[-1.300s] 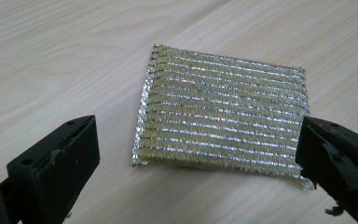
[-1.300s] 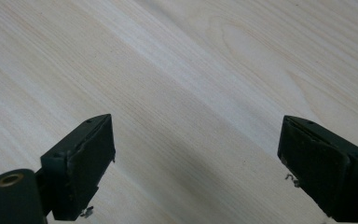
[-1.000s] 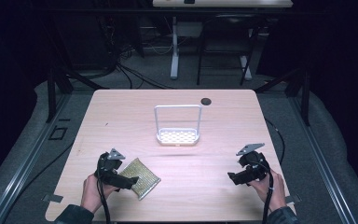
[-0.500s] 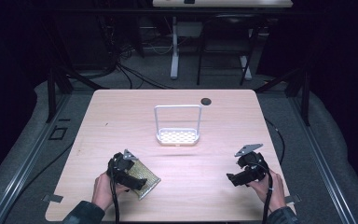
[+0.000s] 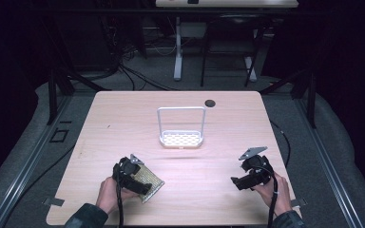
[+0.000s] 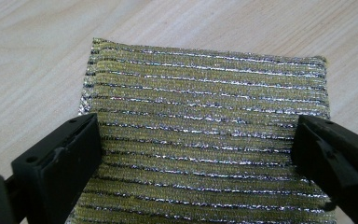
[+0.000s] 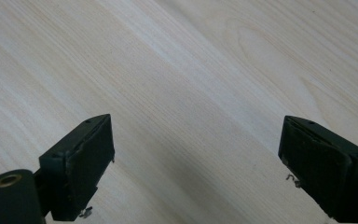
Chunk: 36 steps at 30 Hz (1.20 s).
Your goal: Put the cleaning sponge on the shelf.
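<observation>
Scouring pad, one, flat rectangle of yellow-green weave with silver metallic stripes; lies flat on the table near its front-left corner, set at a slant to the table's front edge. Far edge and both far corners of the pad lie on bare wood with open table beyond them. Left gripper, held in the person's left hand: jaws spread wide, one standing at each long side of the pad, the pad's near half lying between them; whether the jaws touch the pad's sides cannot be told. Rack, one, white, with a perforated base and a tall upright wire frame; stands at mid-table, well apart from the pad, clear wood on all sides. Dark round spot near the table's far edge, behind the rack. Right gripper, in the right hand near the front-right corner: jaws wide apart over bare wood, holding nothing.
</observation>
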### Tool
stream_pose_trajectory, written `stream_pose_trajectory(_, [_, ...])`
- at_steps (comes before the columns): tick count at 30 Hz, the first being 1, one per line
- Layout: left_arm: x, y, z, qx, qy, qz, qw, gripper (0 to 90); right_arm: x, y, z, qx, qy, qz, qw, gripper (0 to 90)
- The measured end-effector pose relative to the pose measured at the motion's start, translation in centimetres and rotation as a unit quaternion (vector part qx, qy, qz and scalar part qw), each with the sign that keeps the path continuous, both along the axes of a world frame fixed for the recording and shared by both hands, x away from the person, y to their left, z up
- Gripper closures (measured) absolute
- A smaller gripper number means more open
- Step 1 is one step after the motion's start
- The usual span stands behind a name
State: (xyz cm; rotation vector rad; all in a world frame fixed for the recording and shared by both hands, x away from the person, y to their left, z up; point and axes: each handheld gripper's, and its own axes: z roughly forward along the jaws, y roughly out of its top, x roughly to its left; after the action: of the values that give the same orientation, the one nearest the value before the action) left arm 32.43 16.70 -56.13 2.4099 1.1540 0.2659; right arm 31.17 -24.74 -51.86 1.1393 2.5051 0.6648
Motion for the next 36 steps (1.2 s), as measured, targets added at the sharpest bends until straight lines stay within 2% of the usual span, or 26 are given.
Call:
stream_pose_trajectory(6, [-0.2,0.4,-0.2,-0.012,-0.008,0.015,0.9998,8.9,0.0,0.1,-0.1,-0.002,0.001,0.000,1.0000,10.1])
stream_pose_trajectory(16, [-0.3,0.6,-0.1,-0.016,-0.020,0.028,0.9993,21.2,0.0,0.1,-0.1,-0.004,0.003,-0.001,1.0000,10.8])
stream_pose_trajectory(18, [-0.3,0.8,0.0,-0.018,-0.029,0.032,0.9989,28.5,0.0,0.0,-0.1,-0.003,0.002,-0.001,1.0000,10.8])
stream_pose_trajectory(24, [-0.3,0.9,0.3,-0.015,-0.037,0.031,0.9987,41.5,0.0,0.0,-0.1,-0.001,0.004,-0.001,1.0000,11.1])
stream_pose_trajectory(27, [-0.4,0.9,0.4,-0.012,-0.043,0.025,0.9987,44.5,0.0,0.0,-0.2,-0.002,0.004,0.000,1.0000,11.3])
stream_pose_trajectory(36, [-0.4,1.1,0.9,-0.027,-0.049,0.013,0.9984,54.1,0.1,-0.2,-0.3,-0.003,0.005,-0.002,1.0000,11.8])
